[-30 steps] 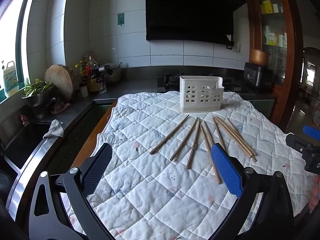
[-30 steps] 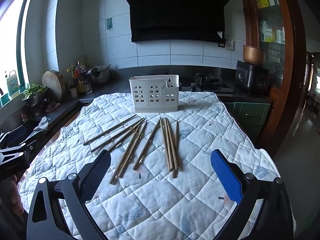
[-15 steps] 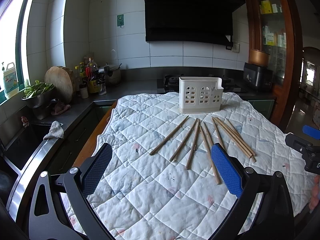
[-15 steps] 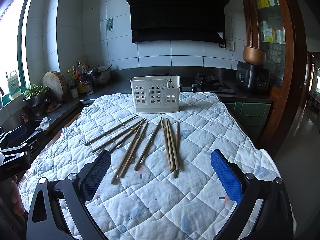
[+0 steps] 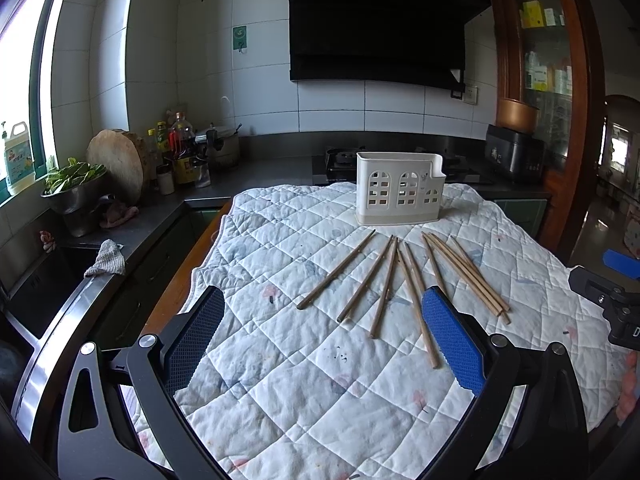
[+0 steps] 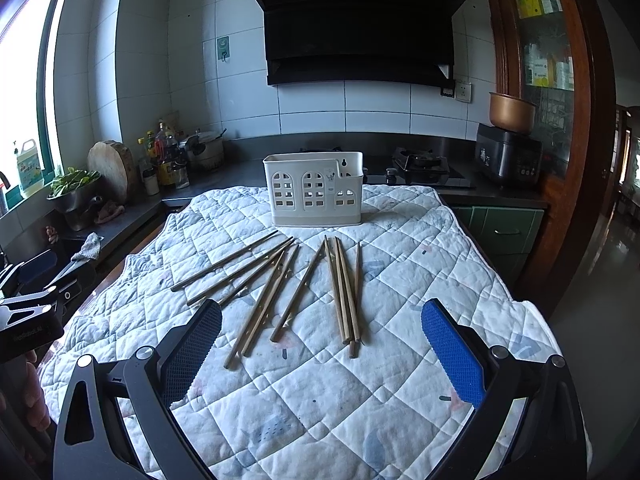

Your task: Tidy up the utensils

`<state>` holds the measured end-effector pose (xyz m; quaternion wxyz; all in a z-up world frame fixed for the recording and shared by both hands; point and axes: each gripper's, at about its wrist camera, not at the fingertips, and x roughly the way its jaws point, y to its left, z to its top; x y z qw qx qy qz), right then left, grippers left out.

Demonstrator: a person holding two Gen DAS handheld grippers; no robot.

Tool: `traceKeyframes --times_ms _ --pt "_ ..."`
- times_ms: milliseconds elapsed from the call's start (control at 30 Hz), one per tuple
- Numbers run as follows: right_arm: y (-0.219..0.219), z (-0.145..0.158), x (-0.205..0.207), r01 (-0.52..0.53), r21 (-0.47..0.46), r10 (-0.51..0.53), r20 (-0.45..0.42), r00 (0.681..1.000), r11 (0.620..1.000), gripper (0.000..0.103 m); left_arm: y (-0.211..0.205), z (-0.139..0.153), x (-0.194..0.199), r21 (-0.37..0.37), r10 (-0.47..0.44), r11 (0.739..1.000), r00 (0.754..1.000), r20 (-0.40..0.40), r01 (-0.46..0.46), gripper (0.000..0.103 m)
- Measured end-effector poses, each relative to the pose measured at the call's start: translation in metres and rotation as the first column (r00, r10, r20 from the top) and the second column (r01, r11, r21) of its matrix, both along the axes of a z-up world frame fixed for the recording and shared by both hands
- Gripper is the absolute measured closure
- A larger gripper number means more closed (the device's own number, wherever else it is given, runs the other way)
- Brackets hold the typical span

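Both grippers empty, jaws wide apart, hovering over the table's near edge. Chopsticks (image 6: 280,288) fan out mid-table on the quilt (image 6: 320,408), long axes running near-to-far toward the holder (image 6: 314,194) at the far edge. Right gripper (image 6: 320,354) sits nearly centred on the near tips; left gripper (image 5: 324,338) is offset left. Open room all round.

The quilt (image 6: 320,392) is bare on the near side. Farther off, the chopsticks (image 6: 340,288) lie spread out, and the white holder (image 6: 316,196) stands behind them. Both side edges are bare.
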<state>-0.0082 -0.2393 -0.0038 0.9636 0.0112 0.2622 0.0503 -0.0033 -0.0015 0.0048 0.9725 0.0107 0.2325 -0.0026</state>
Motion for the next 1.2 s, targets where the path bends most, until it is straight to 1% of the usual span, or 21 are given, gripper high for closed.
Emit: traceKeyframes --times_ms 333,1033,1200 --pt "0.002 -0.001 0.004 -0.012 0.002 0.012 -0.001 1.0 1.0 0.006 0.003 -0.003 0.007 -0.02 -0.008 1.0 1.0 -0.025 0.008 0.005" --pt "0.001 -0.012 0.013 -0.03 0.0 0.03 -0.017 0.999 1.0 0.006 0.005 -0.012 0.023 -0.028 -0.019 0.999 0.999 -0.051 0.018 0.005" --pt "-0.001 -0.016 0.019 -0.035 -0.003 0.035 -0.027 0.999 0.999 0.006 0.015 -0.014 0.033 -0.076 -0.049 0.996 0.997 -0.063 0.044 0.005"
